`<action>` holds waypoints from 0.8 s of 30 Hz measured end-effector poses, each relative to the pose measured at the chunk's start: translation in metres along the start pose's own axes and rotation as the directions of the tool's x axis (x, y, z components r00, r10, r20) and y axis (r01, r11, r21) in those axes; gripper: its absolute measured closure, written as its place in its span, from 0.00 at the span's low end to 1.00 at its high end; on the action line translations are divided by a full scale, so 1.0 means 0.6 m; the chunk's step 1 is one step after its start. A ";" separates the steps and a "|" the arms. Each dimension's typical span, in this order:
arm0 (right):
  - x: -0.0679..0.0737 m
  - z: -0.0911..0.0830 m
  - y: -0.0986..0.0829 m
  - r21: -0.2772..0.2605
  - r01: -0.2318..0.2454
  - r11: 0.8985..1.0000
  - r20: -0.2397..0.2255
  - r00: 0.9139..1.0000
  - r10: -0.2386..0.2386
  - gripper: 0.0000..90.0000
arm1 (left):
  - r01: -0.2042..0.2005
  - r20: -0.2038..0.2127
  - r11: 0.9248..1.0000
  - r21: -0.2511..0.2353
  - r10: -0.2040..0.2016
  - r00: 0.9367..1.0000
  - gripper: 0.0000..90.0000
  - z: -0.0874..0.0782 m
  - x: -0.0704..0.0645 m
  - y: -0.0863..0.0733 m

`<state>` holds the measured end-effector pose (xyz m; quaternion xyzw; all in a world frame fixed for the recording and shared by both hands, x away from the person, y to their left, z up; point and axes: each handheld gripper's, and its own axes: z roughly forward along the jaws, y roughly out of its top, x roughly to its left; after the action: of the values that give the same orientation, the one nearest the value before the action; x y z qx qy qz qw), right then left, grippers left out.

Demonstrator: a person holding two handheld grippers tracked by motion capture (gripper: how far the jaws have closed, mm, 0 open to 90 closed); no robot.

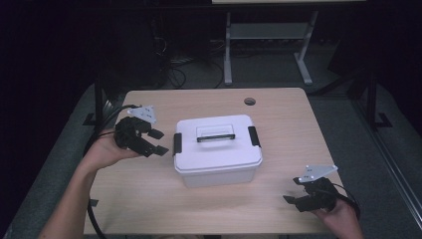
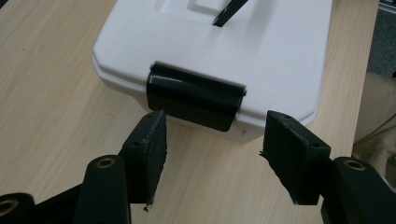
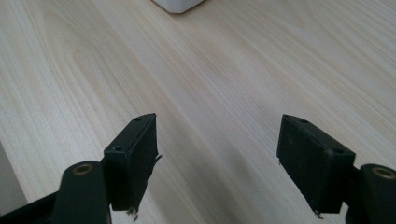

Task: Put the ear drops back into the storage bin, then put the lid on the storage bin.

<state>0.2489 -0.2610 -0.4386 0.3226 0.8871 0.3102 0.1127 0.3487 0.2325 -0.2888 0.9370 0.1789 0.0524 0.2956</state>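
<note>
While parked mid-table, the box sits white and squat, lid on, long side toward the person. Carries a recessed top handle with a dark bar, lying flat. Has a black latch on each short end: left latch and right latch, both folded down against the lid's rim. Rests flat on the table, pale wood grain, with a round cable hole near the far edge.

Just beside the box's left end, the left gripper, held in the left hand, pointing rightward at the left latch. Jaws spread wide, nothing between them. Seen along its own jaws in the left gripper view: left gripper just short of the latch, one jaw to either side of it and a little nearer the camera, not touching. Box beyond, tilted in that view because of the hand's turn, handle at the top edge.

Well apart from the box, near the table's front right corner, the right gripper, held in the right hand, low over the wood, pointing left. Jaws likewise spread, holding nothing. In the right gripper view: right gripper above bare table, a white corner of the box far off at the top.

Around the table: grey floor, dark surroundings, a white desk frame behind.
</note>
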 end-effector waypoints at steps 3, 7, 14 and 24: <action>0.000 0.001 -0.001 0.009 0.005 1.000 0.005 1.000 -0.005 0.31 | 0.006 -0.007 1.000 0.003 -0.006 1.000 0.43 -0.003 0.002 -0.006; -0.001 -0.001 -0.001 0.008 0.000 1.000 0.006 1.000 0.000 0.31 | 0.015 -0.007 1.000 -0.008 -0.015 1.000 0.43 -0.005 0.002 -0.012; -0.002 0.001 -0.001 0.011 0.002 1.000 0.007 1.000 -0.002 0.31 | 0.030 -0.008 1.000 -0.008 -0.030 1.000 0.42 -0.001 0.002 -0.029; 0.000 0.003 0.000 0.017 0.006 1.000 0.003 1.000 -0.006 0.31 | 0.055 -0.012 0.998 -0.012 -0.055 0.998 0.42 0.000 0.000 -0.061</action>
<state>0.2497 -0.2603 -0.4403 0.3215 0.8905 0.3017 0.1123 0.3373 0.2603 -0.3100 0.9296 0.2062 0.0510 0.3013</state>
